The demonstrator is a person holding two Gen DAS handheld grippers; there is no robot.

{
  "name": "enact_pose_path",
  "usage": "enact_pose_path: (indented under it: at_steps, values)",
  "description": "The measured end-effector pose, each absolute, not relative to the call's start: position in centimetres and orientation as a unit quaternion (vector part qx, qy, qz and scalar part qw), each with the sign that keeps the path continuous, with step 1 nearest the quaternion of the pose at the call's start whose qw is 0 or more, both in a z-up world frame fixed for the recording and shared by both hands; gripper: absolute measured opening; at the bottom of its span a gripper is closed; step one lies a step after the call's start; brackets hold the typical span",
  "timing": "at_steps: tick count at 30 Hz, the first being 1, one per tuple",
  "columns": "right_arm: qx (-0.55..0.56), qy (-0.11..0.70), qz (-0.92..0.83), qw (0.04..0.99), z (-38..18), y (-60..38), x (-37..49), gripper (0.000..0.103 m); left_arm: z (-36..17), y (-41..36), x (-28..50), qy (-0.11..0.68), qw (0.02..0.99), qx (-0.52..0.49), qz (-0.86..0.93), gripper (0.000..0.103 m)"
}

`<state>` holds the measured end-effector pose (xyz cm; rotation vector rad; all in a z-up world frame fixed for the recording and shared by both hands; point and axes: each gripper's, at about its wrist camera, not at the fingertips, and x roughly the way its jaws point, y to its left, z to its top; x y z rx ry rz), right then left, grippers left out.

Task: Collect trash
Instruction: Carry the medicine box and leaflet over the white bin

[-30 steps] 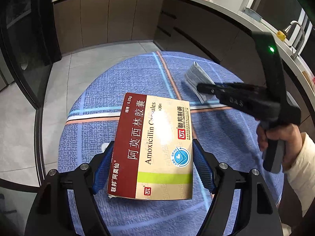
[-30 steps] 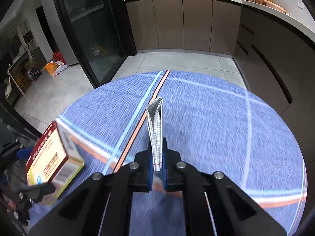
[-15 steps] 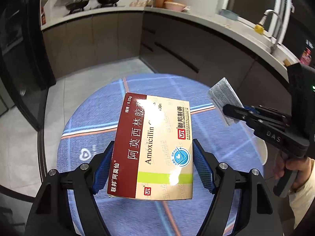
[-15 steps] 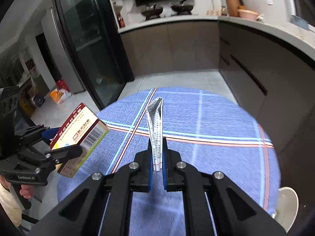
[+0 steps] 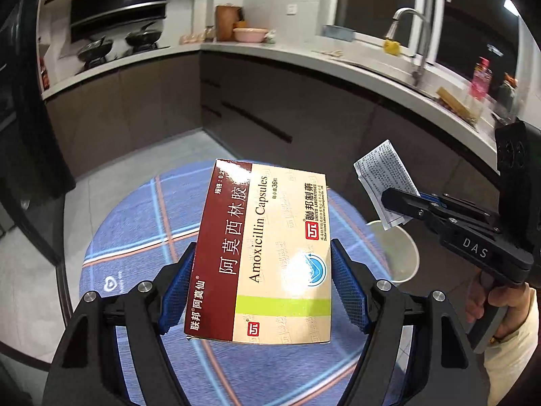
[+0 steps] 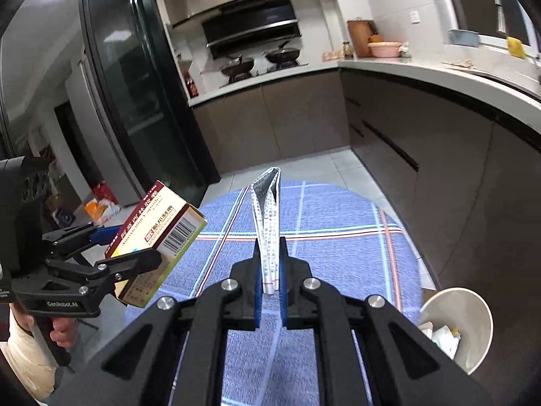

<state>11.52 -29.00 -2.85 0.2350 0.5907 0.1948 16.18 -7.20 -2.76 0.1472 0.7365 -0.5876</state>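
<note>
My left gripper is shut on a cream and dark red amoxicillin box, held above the round table; its blue pads press the box's two long sides. From the right wrist view the same box shows at the left in that gripper. My right gripper is shut on a folded printed paper leaflet that stands up between its pads. In the left wrist view this leaflet hangs at the right, above a white bin. The bin stands on the floor beside the table with scraps inside.
A round table with a blue plaid cloth lies below both grippers. Dark kitchen cabinets run along the right and back, with a counter and a sink tap. A tall black fridge stands at the left. A hand grips the right tool.
Both grippers have risen and swung to the right, away from the table top, with the box and the leaflet still gripped. The white bin has come into view under the leaflet.
</note>
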Motion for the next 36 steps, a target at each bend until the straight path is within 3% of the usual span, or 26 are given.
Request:
enact_pose_path:
  at_steps: [22, 36]
  values:
    - [0.197, 0.253, -0.023, 0.947, -5.5, -41.6, 1.5, 0.009, -2.1, -23.0, 12.2, 0.332, 0.846, 0.130, -0.397, 0.071]
    - [0.272, 0.284, -0.089, 0.915, -12.7, -49.5, -0.9, 0.010, -6.4, -33.0, 13.9, 0.361, 0.812, 0.146, -0.435, 0.071]
